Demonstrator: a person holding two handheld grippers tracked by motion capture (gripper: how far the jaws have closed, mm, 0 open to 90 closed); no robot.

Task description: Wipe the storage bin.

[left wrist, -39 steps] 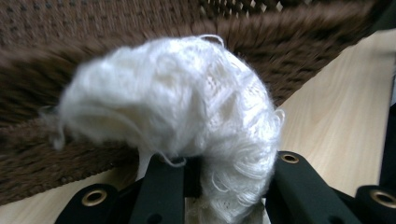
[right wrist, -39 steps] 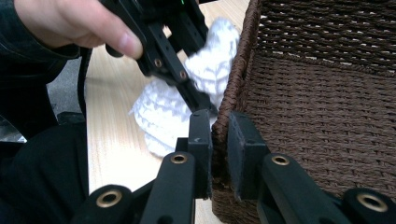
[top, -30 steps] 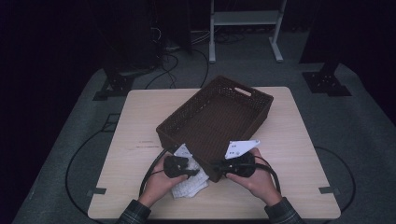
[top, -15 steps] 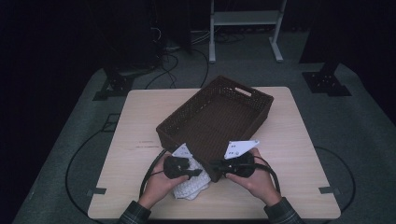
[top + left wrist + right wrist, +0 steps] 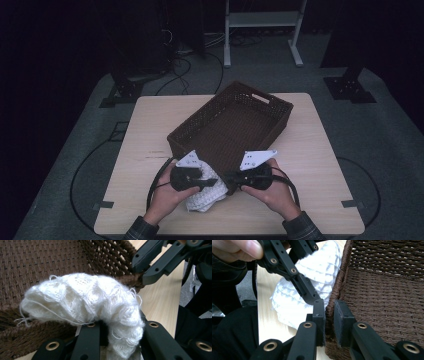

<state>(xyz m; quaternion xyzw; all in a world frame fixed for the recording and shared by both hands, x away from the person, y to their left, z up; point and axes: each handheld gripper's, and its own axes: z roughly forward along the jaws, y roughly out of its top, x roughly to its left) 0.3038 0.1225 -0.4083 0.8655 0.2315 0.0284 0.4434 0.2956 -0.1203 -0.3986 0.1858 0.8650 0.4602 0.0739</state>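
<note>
High view, left to right: left gripper near the table's front edge, jaws pinching a white knitted cloth, cloth bunched between and under the jaws, lying just in front of the brown woven basket's near corner. Right gripper just beside it, jaws pointing left at that same corner, clamped on the basket's rim. Basket set at an angle across the middle of the table, grey three-cornered plates up on both grippers, cables looping back toward the person's hands. Left gripper view: own black jaws rising from the bottom, narrowly parted and gripping the white knitted cloth; cloth bulging up and out to the left over the jaws in a fuzzy roll, loose threads trailing, resting against the basket's woven wall behind it; right gripper's jaws at upper right, on the basket's corner. Right gripper view: left gripper coming down from upper left, fingertips buried in the cloth, cloth pressed against the outside of the basket; own jaws at the bottom, nearly closed, one pad outside and one inside the woven wall, squeezing the rim between them; cloth just left of these jaws, touching the basket wall, apart from the right pads.
</note>
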